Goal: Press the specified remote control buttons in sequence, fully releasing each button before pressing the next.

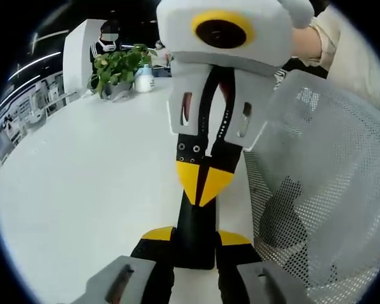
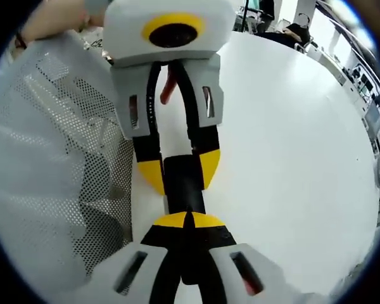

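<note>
At the bottom centre of the left gripper view, our left gripper [image 1: 195, 244] holds narrow around the black remote control [image 1: 194, 221], while our right gripper [image 1: 204, 187] presses closed tips on it from above; a white table [image 1: 82, 190] lies underneath.

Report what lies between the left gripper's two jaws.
The black remote lies between the jaws of the left gripper, which flank its sides, as both the left and right gripper views show. The right gripper, jaws shut, points down at it.
</note>
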A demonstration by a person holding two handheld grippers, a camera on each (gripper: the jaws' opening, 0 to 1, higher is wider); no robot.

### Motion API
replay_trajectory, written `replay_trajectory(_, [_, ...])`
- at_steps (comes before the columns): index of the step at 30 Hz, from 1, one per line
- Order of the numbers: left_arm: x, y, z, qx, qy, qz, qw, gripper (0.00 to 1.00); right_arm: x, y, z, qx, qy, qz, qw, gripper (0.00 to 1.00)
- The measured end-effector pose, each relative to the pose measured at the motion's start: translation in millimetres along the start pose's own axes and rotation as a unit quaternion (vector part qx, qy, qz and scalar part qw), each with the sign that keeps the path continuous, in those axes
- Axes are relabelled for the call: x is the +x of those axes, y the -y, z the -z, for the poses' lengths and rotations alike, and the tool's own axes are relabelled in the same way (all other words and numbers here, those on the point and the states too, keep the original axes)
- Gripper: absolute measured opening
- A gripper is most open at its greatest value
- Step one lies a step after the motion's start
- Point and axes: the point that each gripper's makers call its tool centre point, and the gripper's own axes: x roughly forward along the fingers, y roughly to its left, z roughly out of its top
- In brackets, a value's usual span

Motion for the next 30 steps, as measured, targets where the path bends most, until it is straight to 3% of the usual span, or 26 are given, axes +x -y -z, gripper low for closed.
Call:
replay_trajectory(5, [0.1,-0.1,-0.1,0.0,-0.001,0.001,1.0,0.24,0.2,-0.3,-0.6,-0.016,-0.004,0.009,0.9998,0.0])
replay_trajectory(10, [0.1,-0.1,-0.3,-0.004,0.001,0.002,1.0,0.24,0.0,0.9,-0.4,0.006,0.007,0.002,1.0,0.0])
replay_trajectory(12, [0.2,-0.1,-0.4,-0.004,0.0,0.002,1.0,0.24,0.1,-0.3,-1.3,-0.03,0.001,0.009,0.9995,0.0])
replay_trajectory(16, [0.4,0.1,-0.6,-0.002,-0.002,0.003,1.0,0.24,0.9,-0.3,-2.7,-0.026,-0.002,0.009,0.9996,0.0])
replay_trajectory(30, [0.4,0.5,-1.4,0.004,-0.004,0.004,1.0,0.24,3.6,-0.8,-4.6,-0.034,-0.023,-0.013,0.9991,0.0])
